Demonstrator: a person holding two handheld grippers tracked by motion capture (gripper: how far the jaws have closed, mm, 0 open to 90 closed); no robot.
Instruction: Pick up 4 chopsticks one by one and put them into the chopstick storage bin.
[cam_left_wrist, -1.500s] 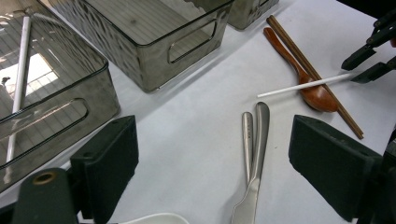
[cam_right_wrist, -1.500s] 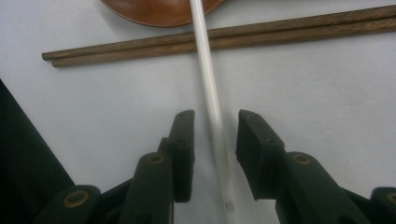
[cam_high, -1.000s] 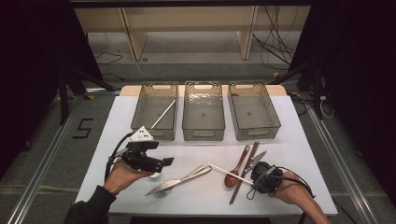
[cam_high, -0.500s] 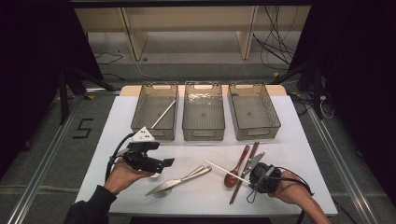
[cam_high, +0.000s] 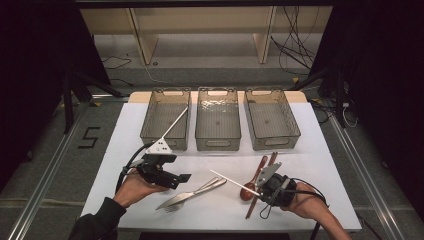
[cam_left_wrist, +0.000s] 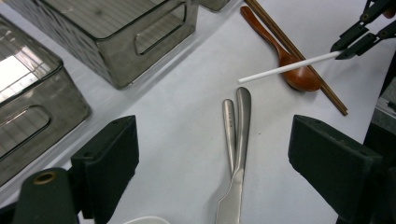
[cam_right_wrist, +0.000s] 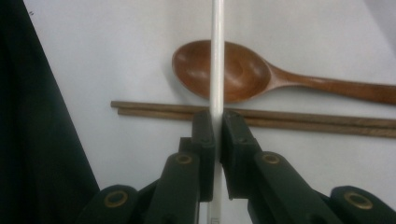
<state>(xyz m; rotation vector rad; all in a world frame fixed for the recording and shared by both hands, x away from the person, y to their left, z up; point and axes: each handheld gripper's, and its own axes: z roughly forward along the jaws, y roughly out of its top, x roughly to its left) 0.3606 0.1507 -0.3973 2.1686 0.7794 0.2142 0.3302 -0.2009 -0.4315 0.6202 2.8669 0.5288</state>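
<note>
While my right gripper (cam_right_wrist: 215, 123) clamps its jaws on the white straw (cam_high: 234, 182) near the front edge of the worktop (cam_high: 320, 150), the straw juts out level, above the brown wooden spoon (cam_high: 251, 181) and the dark chopsticks (cam_high: 261, 185) lying beside it. My left gripper (cam_left_wrist: 212, 158) hovers toward the front left corner with its jaws wide apart and nothing between them, over the handles of a metal knife and fork (cam_high: 192, 194); three clear bins (cam_high: 217, 119) line the rear edge, a second straw leaning in the left one.
</note>
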